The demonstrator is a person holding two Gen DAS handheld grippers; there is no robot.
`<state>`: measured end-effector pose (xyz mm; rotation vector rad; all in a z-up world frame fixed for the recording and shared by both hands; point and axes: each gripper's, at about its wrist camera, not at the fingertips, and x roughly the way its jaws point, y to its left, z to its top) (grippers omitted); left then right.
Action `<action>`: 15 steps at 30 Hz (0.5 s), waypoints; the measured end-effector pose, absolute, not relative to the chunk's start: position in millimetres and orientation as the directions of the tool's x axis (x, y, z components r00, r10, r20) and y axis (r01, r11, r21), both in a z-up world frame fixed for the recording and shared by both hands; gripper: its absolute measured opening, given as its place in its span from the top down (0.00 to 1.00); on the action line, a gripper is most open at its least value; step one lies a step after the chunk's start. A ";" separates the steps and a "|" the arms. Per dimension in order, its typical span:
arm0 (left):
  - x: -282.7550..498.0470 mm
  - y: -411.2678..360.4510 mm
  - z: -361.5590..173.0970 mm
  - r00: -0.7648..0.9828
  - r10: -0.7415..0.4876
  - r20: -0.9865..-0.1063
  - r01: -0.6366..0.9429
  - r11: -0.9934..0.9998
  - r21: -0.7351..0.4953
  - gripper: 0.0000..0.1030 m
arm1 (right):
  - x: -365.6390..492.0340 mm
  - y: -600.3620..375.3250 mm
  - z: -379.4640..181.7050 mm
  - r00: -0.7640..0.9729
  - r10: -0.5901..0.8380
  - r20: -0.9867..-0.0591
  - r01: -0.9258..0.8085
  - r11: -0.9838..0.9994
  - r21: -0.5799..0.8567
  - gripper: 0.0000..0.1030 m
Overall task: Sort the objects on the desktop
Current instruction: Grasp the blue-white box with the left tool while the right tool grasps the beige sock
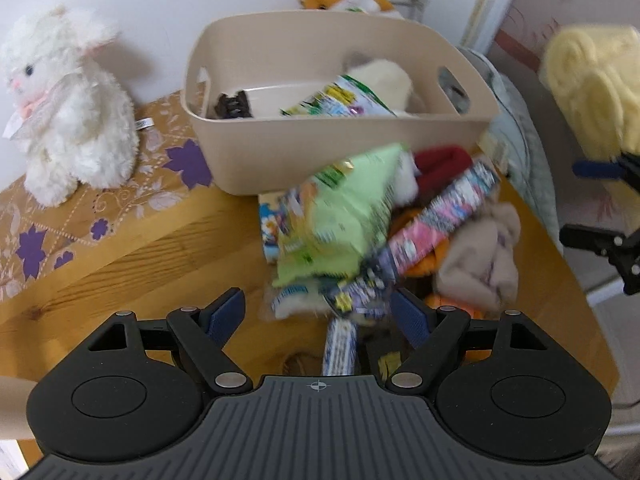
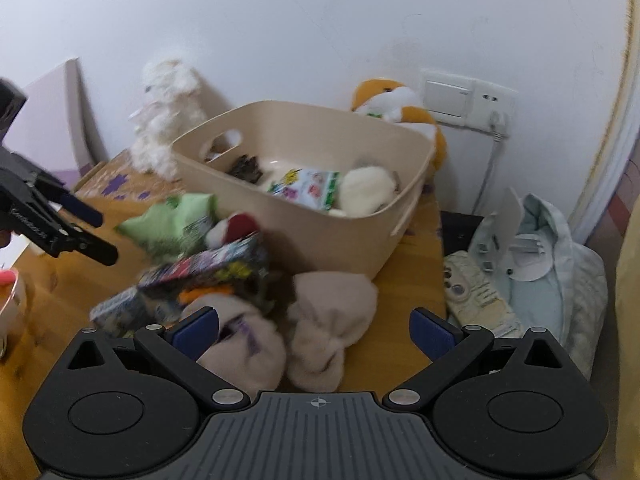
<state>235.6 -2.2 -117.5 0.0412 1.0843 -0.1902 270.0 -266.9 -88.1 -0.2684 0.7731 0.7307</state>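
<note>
Item: mixed pile on the wooden table [image 1: 120,248], just in front of the beige bin [image 1: 340,152].

- Green snack bag [image 1: 352,216]: light, crinkly, slippery film; I judge a pinch at a flat edge best.
- Pink-patterned packet [image 1: 440,216]: light and crinkly, leaning across the heap.
- Beige plush [image 2: 328,320]: soft, compressible; I'd take it through the bulk.

My left gripper [image 1: 320,316] stands wide over the packets, empty. My right gripper [image 2: 316,330] stands wide, the plush between its jaws, apparently not yet pinched.
</note>
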 end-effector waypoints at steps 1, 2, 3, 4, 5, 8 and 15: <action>232.1 -5.5 -120.2 0.453 -0.129 -0.882 0.200 0.979 -0.040 0.21 | 265.4 -264.5 -88.0 0.487 0.505 -0.713 -0.699 0.715 0.029 0.00; 229.3 -8.7 -122.5 0.452 -0.122 -0.883 0.223 0.975 -0.021 0.21 | 261.6 -261.3 -87.8 0.485 0.511 -0.710 -0.713 0.701 0.018 0.00; 226.8 -11.9 -125.3 0.452 -0.116 -0.885 0.245 0.970 -0.003 0.21 | 257.8 -257.5 -87.8 0.480 0.518 -0.707 -0.729 0.685 0.007 0.00; 225.0 -14.7 -128.1 0.449 -0.111 -0.886 0.262 0.965 0.012 0.21 | 254.7 -253.4 -87.9 0.474 0.525 -0.707 -0.743 0.669 -0.002 0.02; 223.4 -16.7 -131.3 0.444 -0.109 -0.889 0.275 0.961 0.020 0.21 | 252.1 -249.2 -88.6 0.468 0.529 -0.708 -0.756 0.654 -0.011 0.03; 222.0 -20.0 -141.3 0.422 -0.106 -0.900 0.291 0.956 0.024 0.21 | 248.4 -235.8 -93.4 0.441 0.527 -0.726 -0.783 0.622 -0.024 0.10; 223.7 -24.1 -160.9 0.385 -0.076 -0.920 0.306 0.951 0.049 0.32 | 252.0 -215.2 -112.3 0.383 0.513 -0.768 -0.807 0.590 -0.008 0.19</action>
